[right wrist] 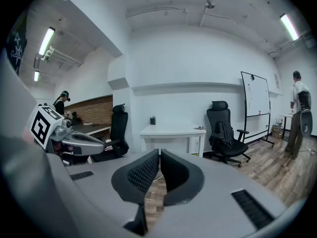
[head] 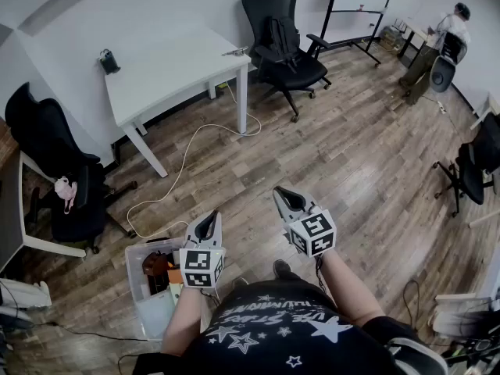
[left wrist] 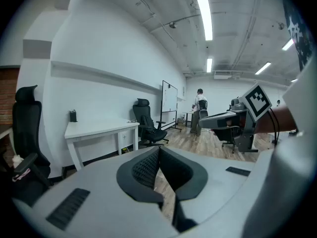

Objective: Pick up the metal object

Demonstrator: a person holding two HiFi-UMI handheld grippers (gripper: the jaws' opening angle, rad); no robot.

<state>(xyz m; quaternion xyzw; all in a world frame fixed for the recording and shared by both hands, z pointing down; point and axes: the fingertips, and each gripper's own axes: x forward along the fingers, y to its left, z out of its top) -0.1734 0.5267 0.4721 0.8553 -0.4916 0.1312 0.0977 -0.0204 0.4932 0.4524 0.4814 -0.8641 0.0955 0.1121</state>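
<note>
A small metal object (head: pixel 234 51) lies at the right corner of the white table (head: pixel 172 73) across the room; in the right gripper view the metal object (right wrist: pixel 199 128) shows on the tabletop. Both grippers are held in front of the person's chest, far from the table. My left gripper (head: pixel 208 219) is shut with nothing between its pads, and its jaws meet in the left gripper view (left wrist: pixel 159 150). To its right, my right gripper (head: pixel 280 194) is likewise shut and empty, as the right gripper view (right wrist: pixel 160 152) shows.
A black container (head: pixel 108 61) stands on the table's far left. A black office chair (head: pixel 285 49) sits right of the table, another (head: pixel 55 170) at the left. A clear plastic bin (head: pixel 148 297) with odd items is below my left gripper. A white cable (head: pixel 183 162) snakes over the wood floor. A person (head: pixel 439 45) stands far right.
</note>
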